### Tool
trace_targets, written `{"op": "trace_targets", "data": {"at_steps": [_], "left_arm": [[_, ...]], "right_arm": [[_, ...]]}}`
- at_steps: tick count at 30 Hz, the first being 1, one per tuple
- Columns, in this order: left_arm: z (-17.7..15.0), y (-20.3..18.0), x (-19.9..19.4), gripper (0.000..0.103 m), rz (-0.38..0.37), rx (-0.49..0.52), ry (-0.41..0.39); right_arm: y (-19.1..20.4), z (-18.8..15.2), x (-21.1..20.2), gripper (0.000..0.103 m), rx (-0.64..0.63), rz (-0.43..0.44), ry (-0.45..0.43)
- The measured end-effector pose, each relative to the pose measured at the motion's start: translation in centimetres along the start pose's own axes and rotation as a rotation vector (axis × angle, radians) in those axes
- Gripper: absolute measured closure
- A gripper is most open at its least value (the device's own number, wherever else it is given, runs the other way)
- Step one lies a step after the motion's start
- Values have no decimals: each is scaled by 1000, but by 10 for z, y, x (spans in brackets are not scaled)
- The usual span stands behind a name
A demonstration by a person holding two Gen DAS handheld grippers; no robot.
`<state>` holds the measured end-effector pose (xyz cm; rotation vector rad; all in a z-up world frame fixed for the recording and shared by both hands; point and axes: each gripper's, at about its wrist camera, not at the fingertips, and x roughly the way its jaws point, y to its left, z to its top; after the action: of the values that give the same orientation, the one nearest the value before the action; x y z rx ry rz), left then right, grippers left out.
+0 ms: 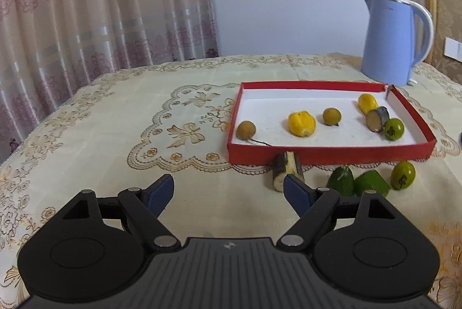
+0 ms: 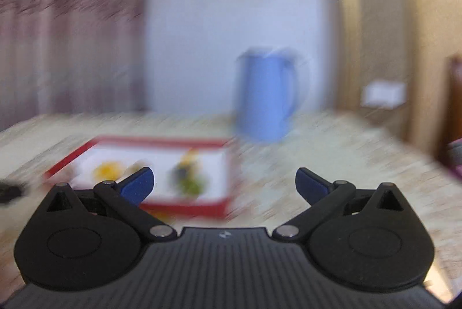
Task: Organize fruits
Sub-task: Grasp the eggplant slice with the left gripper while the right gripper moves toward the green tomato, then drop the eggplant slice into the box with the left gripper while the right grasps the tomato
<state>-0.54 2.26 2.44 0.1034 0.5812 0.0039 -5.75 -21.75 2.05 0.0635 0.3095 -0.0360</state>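
Note:
A shallow red tray point(image 1: 323, 154) with a white floor lies on the tablecloth. In it are two brown round fruits point(image 1: 246, 130) point(image 1: 331, 116), two yellow fruits point(image 1: 301, 123) point(image 1: 367, 102), a dark cut piece point(image 1: 376, 118) and a green fruit point(image 1: 393, 129). In front of the tray lie a cut sugarcane piece point(image 1: 284, 170), two green wedges point(image 1: 341, 181) point(image 1: 372, 183) and another green fruit point(image 1: 403, 175). My left gripper point(image 1: 228, 189) stands open and empty just left of the sugarcane piece. The right wrist view is blurred; my right gripper point(image 2: 224, 182) is open and empty above the red tray point(image 2: 184, 205).
A light blue kettle point(image 1: 392, 40) point(image 2: 265, 98) stands behind the tray at the back right. A patterned curtain point(image 1: 86, 5) hangs beyond the far left edge of the table. The cream embroidered tablecloth point(image 1: 144, 121) lies bare to the left of the tray.

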Motion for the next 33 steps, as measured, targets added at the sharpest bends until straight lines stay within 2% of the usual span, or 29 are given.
{"op": "trace_targets", "data": {"at_steps": [2,4,6,9,11,12,14,18,21,23,25,26,29,33], "left_arm": [[-1,-1,1,20,-5,12,-15],[1,-3,6,20,-3,15,-14],[4,-4,11,20,-39,14,-7],[9,-11,22,20,-103,16,18],[12,-18,30,20,-112,33,30],[13,-21,34,20,-109,40,37],[15,-26,39,29,-117,50,42],[19,-33,50,35,-120,65,58],[21,-36,61,49,-111,78,83],[21,-36,68,61,-136,72,111],[21,-37,74,68,-174,58,141],[21,-38,76,69,-192,55,151],[19,-45,78,70,-173,92,133],[18,-45,76,70,-167,81,129]], "right_arm": [[7,-3,1,0,-2,19,10],[15,-5,2,0,-63,-3,7],[22,-6,3,0,-115,-30,9],[23,-8,0,0,-104,-14,15],[23,-9,3,4,-95,-14,26],[22,-10,3,9,-95,-18,27],[21,-12,5,10,-100,-16,40],[23,-16,9,10,-104,-2,49],[23,-18,10,9,-105,12,51],[23,-19,11,7,-102,18,52],[22,-19,11,7,-103,20,53],[22,-20,12,7,-105,21,52],[23,-21,13,7,-117,25,57],[25,-23,17,7,-127,39,90]]}}
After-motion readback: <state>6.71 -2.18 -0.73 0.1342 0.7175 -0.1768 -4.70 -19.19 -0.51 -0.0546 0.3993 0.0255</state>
